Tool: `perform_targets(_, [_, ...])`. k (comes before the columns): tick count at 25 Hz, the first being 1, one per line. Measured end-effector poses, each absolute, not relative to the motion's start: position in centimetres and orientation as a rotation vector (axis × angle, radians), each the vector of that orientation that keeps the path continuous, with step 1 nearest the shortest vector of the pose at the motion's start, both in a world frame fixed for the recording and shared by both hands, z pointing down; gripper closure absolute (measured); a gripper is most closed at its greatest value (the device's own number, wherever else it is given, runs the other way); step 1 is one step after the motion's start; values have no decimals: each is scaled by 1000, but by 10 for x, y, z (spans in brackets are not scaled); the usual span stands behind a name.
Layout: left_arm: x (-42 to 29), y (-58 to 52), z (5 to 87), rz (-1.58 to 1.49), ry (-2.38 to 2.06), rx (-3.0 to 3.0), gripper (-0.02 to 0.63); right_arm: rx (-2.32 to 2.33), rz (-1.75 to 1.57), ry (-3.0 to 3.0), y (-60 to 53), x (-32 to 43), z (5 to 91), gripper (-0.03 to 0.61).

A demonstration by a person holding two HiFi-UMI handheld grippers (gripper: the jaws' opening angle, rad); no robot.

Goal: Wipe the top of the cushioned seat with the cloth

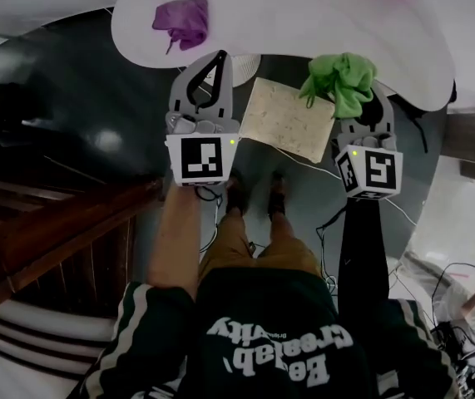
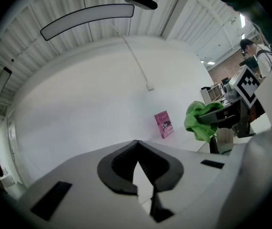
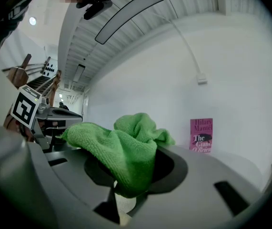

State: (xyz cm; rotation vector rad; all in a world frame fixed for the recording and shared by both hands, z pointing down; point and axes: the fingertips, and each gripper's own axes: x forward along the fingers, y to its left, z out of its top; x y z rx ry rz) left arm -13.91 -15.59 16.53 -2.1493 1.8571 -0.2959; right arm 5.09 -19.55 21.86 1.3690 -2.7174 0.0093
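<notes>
The right gripper is clamped on a green cloth. Its jaws pinch a fold down low while the rest of the cloth billows up over them in a loose, fuzzy bunch. The left gripper carries nothing, and its jaws are drawn together until the tips meet, with only a slim gap lower down between the pads.

Both grippers are held out over a dark, glossy floor. A big white table with a rounded edge stands in front of them. Just this side of that edge is the cushioned seat, a pale cream square with fine speckles on its top, turned cornerwise to the person. In the head view it lies between the two grippers. The left gripper is just beside its left corner, and the green cloth hangs over its upper right corner. I cannot tell whether cloth and seat touch.

The green cloth is bright lime terry, crumpled, with one flap drooping toward the left gripper. A purple cloth lies balled up on the table, beyond the left gripper. A pink book stands upright at the far side of the table.
</notes>
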Motion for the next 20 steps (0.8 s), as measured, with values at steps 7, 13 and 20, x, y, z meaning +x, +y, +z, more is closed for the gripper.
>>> perform_targets(7, [-164,-172,201,-247,1818,-2191,600,1370,10,-2689,-198,17,250,453])
perform_targets(13, [-174,-188,254,-242,1739,-2310,600,1372,86,-2657,-200,-7,310,453])
perform_targets(20, [-167,-206,309,-249,1649,-2376,600,1231,123,-2628,-199,-35,377,454])
